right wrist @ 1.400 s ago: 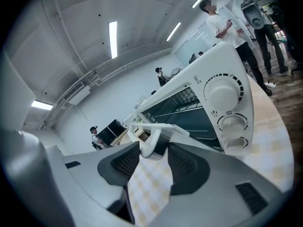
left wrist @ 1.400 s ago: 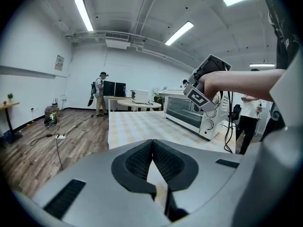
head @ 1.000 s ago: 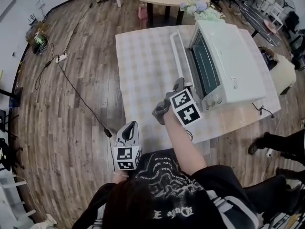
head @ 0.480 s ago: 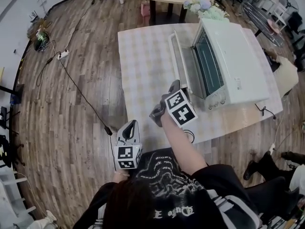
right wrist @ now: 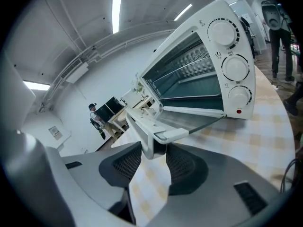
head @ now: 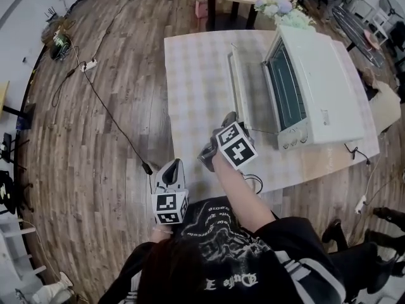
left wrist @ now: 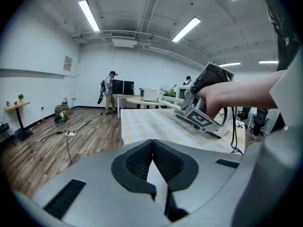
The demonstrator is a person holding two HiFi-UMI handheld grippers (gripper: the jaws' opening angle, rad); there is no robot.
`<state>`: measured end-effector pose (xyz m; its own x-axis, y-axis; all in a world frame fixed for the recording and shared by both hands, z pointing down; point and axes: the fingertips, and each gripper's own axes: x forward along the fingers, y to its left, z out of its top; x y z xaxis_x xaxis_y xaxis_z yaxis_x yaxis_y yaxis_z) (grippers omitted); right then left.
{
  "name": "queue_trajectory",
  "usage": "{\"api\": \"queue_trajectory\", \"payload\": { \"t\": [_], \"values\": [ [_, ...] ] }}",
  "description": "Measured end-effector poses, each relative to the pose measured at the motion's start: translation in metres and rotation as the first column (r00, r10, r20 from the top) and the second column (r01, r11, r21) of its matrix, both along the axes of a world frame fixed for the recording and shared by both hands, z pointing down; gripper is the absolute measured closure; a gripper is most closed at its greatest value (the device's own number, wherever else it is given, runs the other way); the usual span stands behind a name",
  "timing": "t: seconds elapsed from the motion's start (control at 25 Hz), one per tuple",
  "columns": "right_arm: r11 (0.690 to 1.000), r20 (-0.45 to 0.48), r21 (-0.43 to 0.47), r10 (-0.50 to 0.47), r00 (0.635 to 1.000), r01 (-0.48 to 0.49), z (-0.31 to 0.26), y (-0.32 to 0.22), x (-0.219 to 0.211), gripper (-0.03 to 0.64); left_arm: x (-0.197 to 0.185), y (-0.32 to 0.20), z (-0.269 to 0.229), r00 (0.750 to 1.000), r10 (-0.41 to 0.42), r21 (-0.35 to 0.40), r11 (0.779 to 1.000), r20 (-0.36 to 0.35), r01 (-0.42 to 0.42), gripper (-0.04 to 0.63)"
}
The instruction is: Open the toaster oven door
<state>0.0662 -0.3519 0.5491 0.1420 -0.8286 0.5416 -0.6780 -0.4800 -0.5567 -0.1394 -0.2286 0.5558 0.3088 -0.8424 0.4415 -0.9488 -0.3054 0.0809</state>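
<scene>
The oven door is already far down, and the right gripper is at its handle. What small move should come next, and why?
Probably ease the door handle slightly lower until the door stops, then release. The right gripper is clamped on the handle, its jaws having just closed further on it. The door looks nearly level, and the toaster oven cavity is exposed.

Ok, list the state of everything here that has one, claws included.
toaster oven door: open, swung down nearly level.
door handle: clamped between the right claw's jaws.
right claw: shut on the door handle.
left claw: shut, nothing in it.
toaster oven: cavity exposed.
</scene>
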Motion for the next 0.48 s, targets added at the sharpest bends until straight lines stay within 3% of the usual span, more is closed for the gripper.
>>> {"api": "queue_trajectory", "payload": {
  "t": [0.48],
  "values": [
    [0.992, -0.035, -0.115, -0.063, 0.997, 0.059, 0.040, -0.005, -0.020, 0.448, -0.017, -0.006, 0.006, 0.999, -0.042, -0.013, 0.999, 0.023, 0.043, 0.577]
  ]
}}
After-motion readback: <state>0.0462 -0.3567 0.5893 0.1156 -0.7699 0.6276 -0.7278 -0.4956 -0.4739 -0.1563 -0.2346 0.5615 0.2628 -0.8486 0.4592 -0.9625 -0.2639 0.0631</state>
